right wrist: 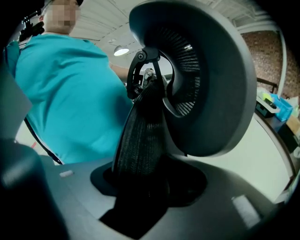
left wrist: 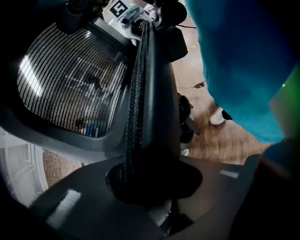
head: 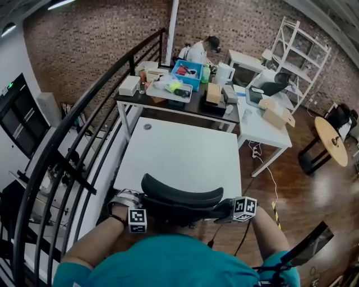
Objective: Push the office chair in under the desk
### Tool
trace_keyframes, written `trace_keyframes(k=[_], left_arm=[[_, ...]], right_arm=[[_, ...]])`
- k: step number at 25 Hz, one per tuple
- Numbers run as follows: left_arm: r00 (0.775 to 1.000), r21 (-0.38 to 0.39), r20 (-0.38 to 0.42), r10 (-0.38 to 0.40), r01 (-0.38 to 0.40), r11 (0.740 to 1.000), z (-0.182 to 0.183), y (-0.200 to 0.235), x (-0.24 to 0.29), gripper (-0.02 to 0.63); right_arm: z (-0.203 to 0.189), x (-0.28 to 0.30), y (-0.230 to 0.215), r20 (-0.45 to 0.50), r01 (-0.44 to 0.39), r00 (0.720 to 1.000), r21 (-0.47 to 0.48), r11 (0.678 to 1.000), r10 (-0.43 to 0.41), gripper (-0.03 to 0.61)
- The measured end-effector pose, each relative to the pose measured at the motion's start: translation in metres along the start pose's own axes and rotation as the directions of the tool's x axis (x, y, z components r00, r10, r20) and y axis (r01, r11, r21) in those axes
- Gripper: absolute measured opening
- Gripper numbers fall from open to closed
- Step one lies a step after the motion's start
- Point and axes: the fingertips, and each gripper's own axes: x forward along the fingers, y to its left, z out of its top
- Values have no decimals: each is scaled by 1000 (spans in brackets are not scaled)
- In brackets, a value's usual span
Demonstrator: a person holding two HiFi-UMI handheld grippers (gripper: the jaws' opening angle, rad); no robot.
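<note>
A big room with brick walls point(head: 101, 33) and a wood floor point(head: 291, 190)

The floor is brown and shiny. A white pole point(head: 173, 28) runs up in front of the back wall. A black railing point(head: 84, 106) curves down the left side. A dark counter point(head: 193, 108) near the wall is full of stuff, with a blue bin point(head: 188, 73) on it. Just beside it is a white counter point(head: 258, 130) with brown boxes point(head: 279, 115). A white shelf point(head: 297, 50) stands far right, near a round wooden table point(head: 331, 140). A long light point(head: 60, 4) glows up top.
</note>
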Motion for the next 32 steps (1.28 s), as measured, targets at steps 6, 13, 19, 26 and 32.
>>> trace_keyframes(k=[6, 13, 19, 26, 32], left_arm=[[1000, 6, 7, -10, 10, 1000, -3, 0, 1, 86], [993, 20, 24, -114, 114, 993, 0, -17, -4, 143], [986, -47, 27, -164, 165, 985, 25, -20, -25, 259], [988, -604, 110, 104, -17, 796, 61, -2, -130, 230], [890, -883, 227, 396, 17, 469, 218, -50, -189, 178]], right_arm=[[2, 1, -3, 11, 17, 1000, -3, 1000, -17, 225], [10, -7, 0, 65, 94, 993, 6, 996, -94, 232], [-5, -55, 14, 215, 203, 958, -50, 978, -188, 253], [-8, -114, 52, 434, 240, 886, -124, 963, -165, 235], [-34, -154, 95, 575, 168, 818, -226, 960, -8, 138]])
